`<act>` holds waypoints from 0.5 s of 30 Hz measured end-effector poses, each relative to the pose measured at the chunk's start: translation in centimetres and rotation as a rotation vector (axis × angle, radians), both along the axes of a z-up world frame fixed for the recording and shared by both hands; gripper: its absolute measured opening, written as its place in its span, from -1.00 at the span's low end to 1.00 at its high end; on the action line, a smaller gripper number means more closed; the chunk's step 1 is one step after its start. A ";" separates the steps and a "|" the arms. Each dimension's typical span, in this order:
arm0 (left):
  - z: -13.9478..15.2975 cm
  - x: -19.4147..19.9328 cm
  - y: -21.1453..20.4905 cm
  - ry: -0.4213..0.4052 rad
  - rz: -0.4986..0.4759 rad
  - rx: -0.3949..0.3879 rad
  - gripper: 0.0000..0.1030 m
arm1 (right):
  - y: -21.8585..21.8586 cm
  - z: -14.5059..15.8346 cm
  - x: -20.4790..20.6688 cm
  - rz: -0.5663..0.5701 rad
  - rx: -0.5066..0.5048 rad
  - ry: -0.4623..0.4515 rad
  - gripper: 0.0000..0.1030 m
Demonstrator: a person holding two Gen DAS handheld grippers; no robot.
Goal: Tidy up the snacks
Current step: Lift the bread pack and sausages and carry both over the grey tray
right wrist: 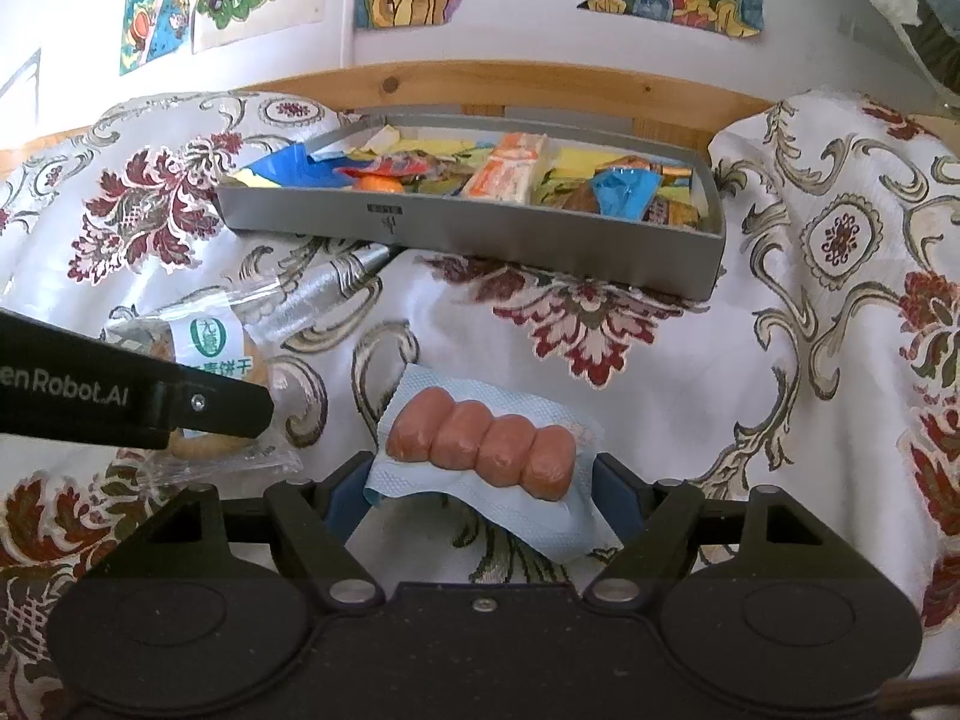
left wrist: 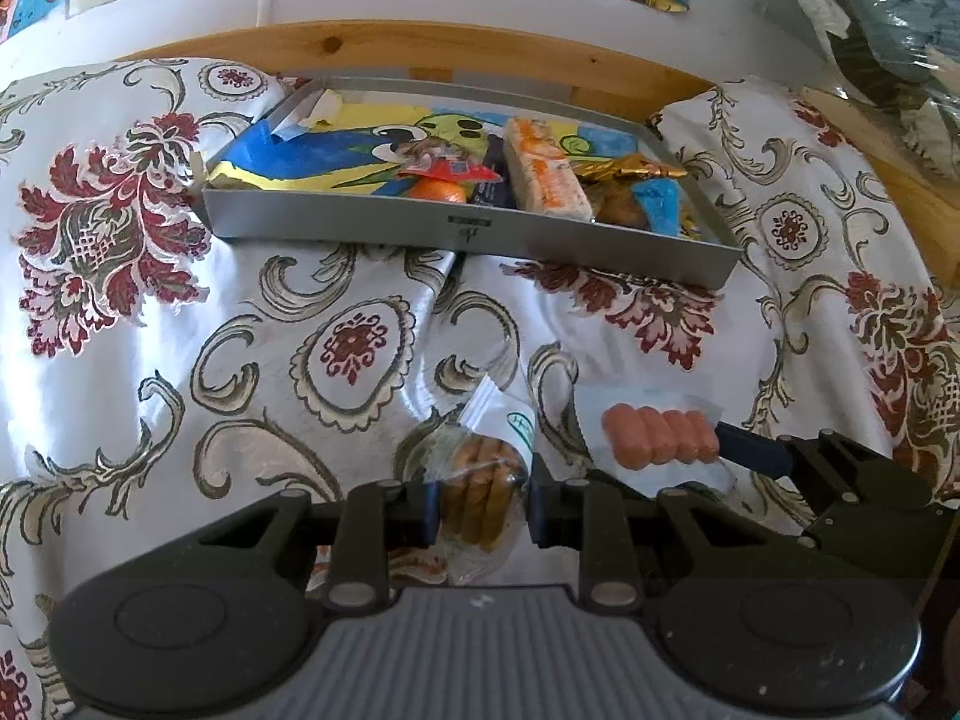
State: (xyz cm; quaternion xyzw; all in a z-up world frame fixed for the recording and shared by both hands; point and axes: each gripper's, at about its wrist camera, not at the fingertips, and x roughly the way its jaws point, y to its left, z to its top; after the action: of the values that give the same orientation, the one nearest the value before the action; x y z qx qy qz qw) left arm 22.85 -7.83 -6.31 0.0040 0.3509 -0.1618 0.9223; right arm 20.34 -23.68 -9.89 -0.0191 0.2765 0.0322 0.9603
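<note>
Both claws are down over the cloth-covered bed, each on its own snack, so two items can prob. go to the tray (left wrist: 468, 231) in one trip.

Left claw (left wrist: 480, 504): clenched on the biscuit pack (left wrist: 483, 480), pads pressing the clear wrapper from both sides. Grip sits on the biscuits, not the loose crimped end, likely so the pack won't slip or swing.

Right claw (right wrist: 474, 480): jaws wide, either side of the sausage pack (right wrist: 480, 444). Not clearly closed on it; pads look just beside the wrapper's edges. Pack lies flat on the cloth, long side across the jaws.

Tray sits at the bed's far edge, against the wooden rail (left wrist: 420, 54). Its right half is already crowded w/ snacks; left half mostly bare, so that's the likelier drop spot.
</note>
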 end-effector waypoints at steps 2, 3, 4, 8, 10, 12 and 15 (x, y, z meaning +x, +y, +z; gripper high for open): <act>0.1 0.0 0.0 -0.002 0.001 -0.003 -0.43 | 0.0 0.2 -0.2 0.003 -0.001 -0.012 0.52; 0.2 0.0 0.1 -0.003 0.002 -0.005 -0.43 | 0.1 0.2 -0.3 0.004 -0.002 -0.018 0.52; 0.3 0.0 0.1 -0.004 0.003 -0.007 -0.43 | 0.1 0.3 -0.3 0.005 -0.003 -0.023 0.52; 0.6 0.0 0.3 -0.015 0.002 -0.016 -0.43 | 0.0 0.8 -0.7 0.002 0.004 -0.048 0.52; 0.9 0.1 0.5 -0.026 0.000 -0.026 -0.43 | 0.0 1.0 -0.8 0.001 0.013 -0.061 0.52; 1.3 0.4 0.6 -0.038 0.005 -0.038 -0.43 | -0.1 1.3 -0.8 0.002 0.023 -0.083 0.53; 2.0 1.1 0.7 -0.060 0.016 -0.054 -0.43 | -0.2 1.8 -0.8 0.003 0.029 -0.116 0.53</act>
State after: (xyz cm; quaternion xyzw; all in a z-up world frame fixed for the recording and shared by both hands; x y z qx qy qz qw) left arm 23.99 -7.10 -4.35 -0.0190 0.3185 -0.1637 0.9335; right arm 19.49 -23.84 -8.12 -0.0073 0.2199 0.0365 0.9748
